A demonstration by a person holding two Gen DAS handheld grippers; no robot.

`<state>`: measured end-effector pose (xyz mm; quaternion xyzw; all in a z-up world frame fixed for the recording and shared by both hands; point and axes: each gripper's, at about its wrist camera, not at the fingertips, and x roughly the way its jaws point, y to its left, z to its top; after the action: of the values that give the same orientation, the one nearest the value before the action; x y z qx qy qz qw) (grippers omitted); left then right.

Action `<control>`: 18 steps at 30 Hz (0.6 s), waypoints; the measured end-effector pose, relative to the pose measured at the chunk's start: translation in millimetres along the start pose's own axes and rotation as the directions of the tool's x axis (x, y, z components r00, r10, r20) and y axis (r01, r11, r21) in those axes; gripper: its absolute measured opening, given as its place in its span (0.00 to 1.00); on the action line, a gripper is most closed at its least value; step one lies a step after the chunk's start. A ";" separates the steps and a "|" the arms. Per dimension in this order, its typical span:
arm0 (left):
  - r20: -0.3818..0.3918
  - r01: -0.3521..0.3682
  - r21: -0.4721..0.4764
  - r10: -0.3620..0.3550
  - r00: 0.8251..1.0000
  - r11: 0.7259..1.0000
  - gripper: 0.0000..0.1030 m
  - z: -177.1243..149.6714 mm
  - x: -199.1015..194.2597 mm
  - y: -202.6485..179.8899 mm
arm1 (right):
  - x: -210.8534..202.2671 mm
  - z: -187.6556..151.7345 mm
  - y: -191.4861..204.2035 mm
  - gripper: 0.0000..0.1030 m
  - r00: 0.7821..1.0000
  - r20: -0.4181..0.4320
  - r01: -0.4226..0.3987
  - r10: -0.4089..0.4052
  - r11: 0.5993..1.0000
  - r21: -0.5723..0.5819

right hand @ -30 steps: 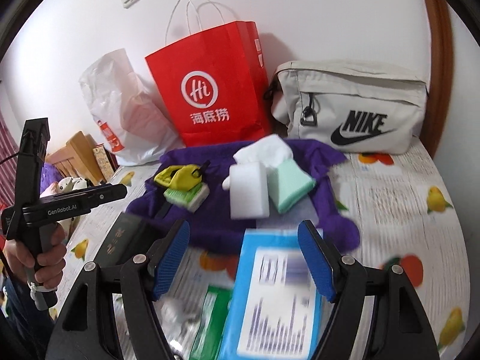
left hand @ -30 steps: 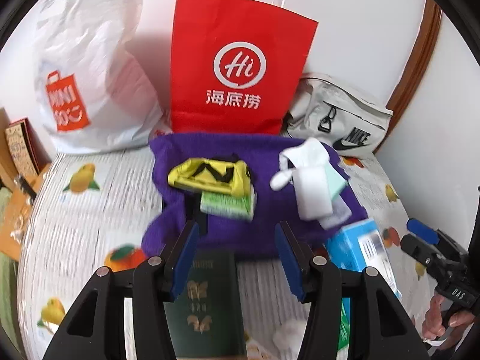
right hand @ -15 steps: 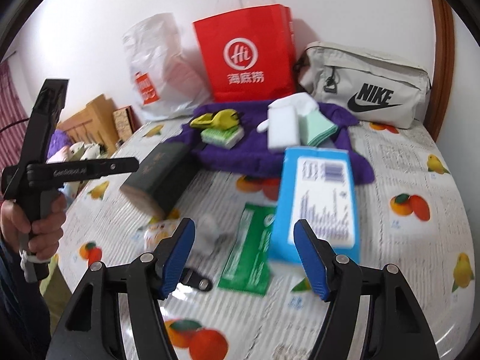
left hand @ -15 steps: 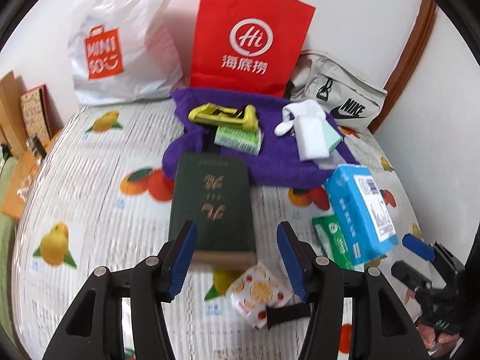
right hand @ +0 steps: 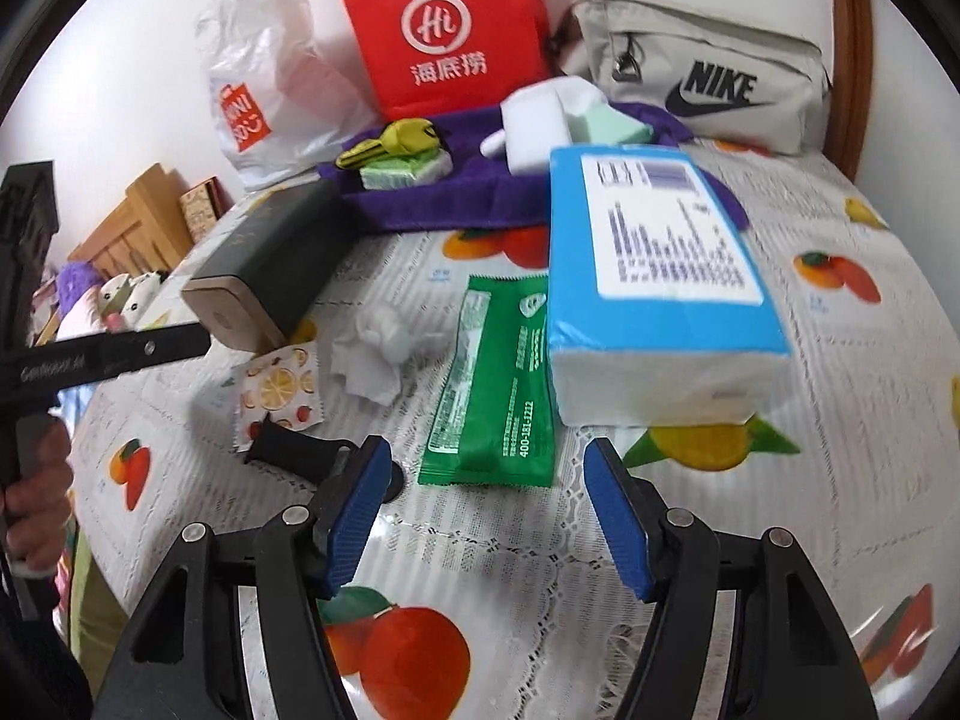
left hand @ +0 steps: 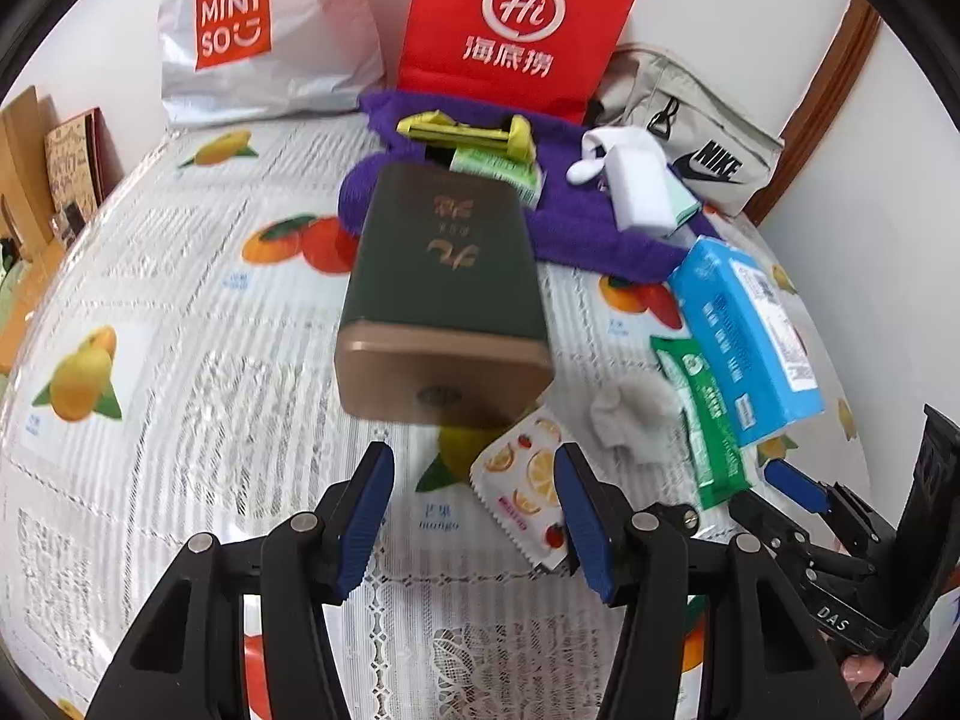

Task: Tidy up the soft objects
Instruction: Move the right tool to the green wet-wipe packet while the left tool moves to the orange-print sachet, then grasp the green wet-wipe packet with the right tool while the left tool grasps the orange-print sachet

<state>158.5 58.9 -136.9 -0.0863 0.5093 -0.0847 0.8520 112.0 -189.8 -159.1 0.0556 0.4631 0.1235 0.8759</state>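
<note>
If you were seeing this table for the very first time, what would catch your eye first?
The bright red Hi paper bag standing against the back wall stands out most, with the white Miniso bag to its left and the grey Nike pouch to its right. Nearer, a blue tissue pack lies beside a green wipes packet, and a dark green box lies on the fruit-print tablecloth.

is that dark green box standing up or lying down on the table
Lying down. The dark green box rests on a long side on the tablecloth, its gold-lettered face up and tan end facing the left wrist camera.
</note>
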 end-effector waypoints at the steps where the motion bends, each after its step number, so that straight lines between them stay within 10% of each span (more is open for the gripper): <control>1: -0.003 0.002 0.000 -0.002 1.000 1.000 0.52 -1.3 1.8 0.5 | 4.2 -1.2 0.4 0.64 1.000 -0.001 -0.002 0.002 1.000 0.007; 13: -0.032 0.030 -0.003 -0.030 0.999 1.000 0.52 -8.9 17.1 4.8 | 34.2 1.3 27.8 0.58 0.984 0.017 0.180 -0.179 0.982 -0.050; 18: -0.028 0.030 -0.012 -0.030 0.999 0.999 0.52 -12.0 12.3 7.2 | 29.2 2.7 21.9 0.49 0.992 0.010 0.129 -0.129 0.991 -0.020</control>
<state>154.0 62.4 -154.7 -0.0975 0.5206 -0.0959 0.8428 126.4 -160.8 -176.2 0.0170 0.4605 0.0714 0.8846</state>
